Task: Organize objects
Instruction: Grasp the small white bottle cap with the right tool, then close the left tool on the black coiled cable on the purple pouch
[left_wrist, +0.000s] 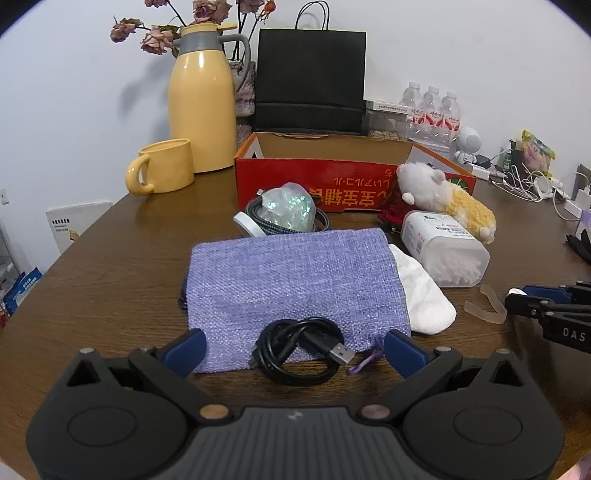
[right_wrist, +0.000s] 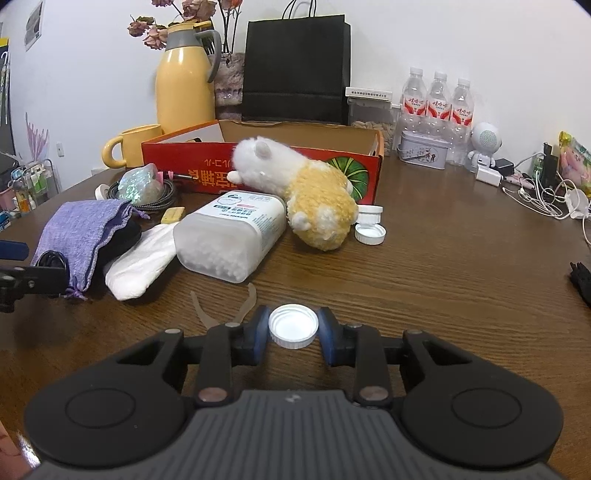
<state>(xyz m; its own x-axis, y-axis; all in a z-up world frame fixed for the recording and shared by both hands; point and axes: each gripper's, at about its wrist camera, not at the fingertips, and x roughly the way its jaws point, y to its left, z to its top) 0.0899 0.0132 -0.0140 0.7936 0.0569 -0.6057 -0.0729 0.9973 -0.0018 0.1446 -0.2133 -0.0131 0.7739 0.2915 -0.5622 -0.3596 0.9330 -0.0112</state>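
Wooden table (right_wrist: 443, 258), cluttered; red box (right_wrist: 207, 162) at back. Right gripper (right_wrist: 293, 326) jaws closed onto white bottle cap (right_wrist: 293, 328), pads touching its ribbed rim: light, rigid, likely slippery. Left gripper (left_wrist: 293, 349) jaws wide open, black USB cable (left_wrist: 299, 350) coiled between them, limp, untouched; best taken across the bundle

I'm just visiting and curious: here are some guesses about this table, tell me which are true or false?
1. The right hand-held gripper has a white cap between its fingers. True.
2. The coiled black cable lies inside the red box. False: it lies on the table, partly on the purple pouch.
3. The plush toy leans against the red box. True.
4. The left hand-held gripper is clamped on the pouch. False: its fingers stand wide open.
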